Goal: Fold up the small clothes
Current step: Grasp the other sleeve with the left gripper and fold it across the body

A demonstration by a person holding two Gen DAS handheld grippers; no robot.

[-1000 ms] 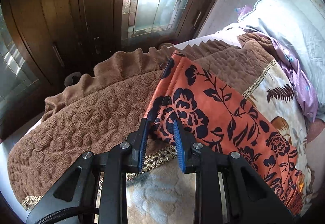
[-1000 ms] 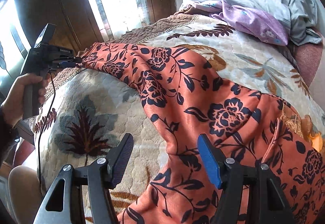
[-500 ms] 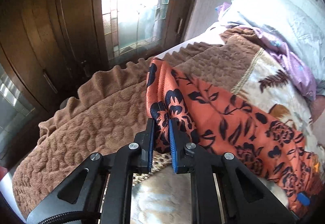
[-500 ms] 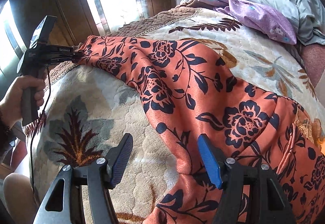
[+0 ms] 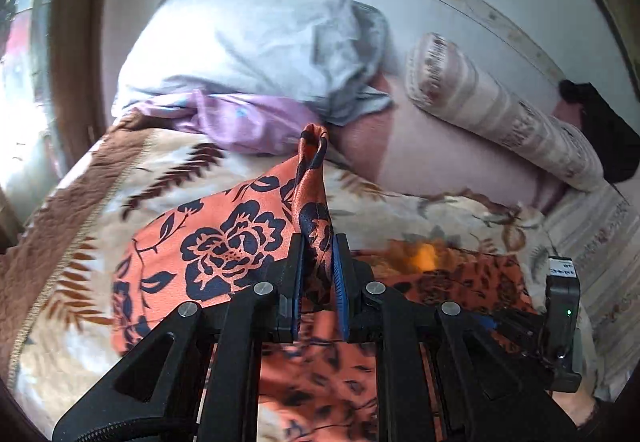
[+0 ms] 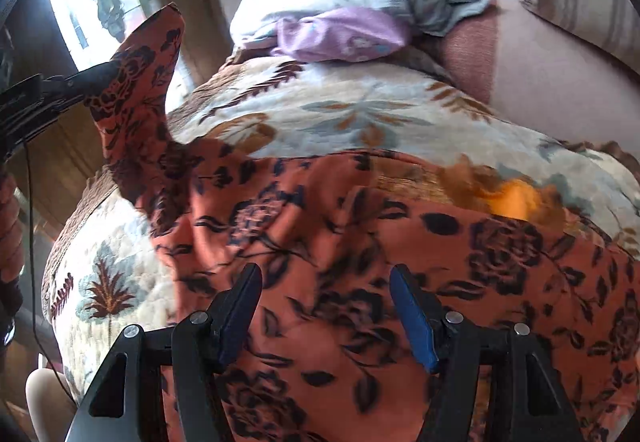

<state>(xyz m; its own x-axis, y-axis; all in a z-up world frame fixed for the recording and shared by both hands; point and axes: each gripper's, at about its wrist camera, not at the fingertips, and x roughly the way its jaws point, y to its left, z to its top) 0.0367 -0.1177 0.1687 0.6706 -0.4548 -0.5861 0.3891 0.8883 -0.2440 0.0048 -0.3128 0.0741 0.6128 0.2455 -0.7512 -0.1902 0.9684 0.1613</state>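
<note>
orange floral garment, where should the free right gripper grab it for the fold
Take the orange floral garment at its far edge beside the yellow patch, coming from above. The left gripper already pinches one lifted end; the right gripper hangs open over flat cloth, where only an edge offers a pinchable thickness.

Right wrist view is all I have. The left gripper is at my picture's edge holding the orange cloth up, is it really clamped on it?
Observer: Yes. In the left wrist view the left gripper is shut on a bunched end of the orange cloth.
Operator: What is past that end?
Observer: A black item at the far end of a striped bolster.
Operator: And my right gripper?
Observer: The right gripper is open over the cloth.
</note>
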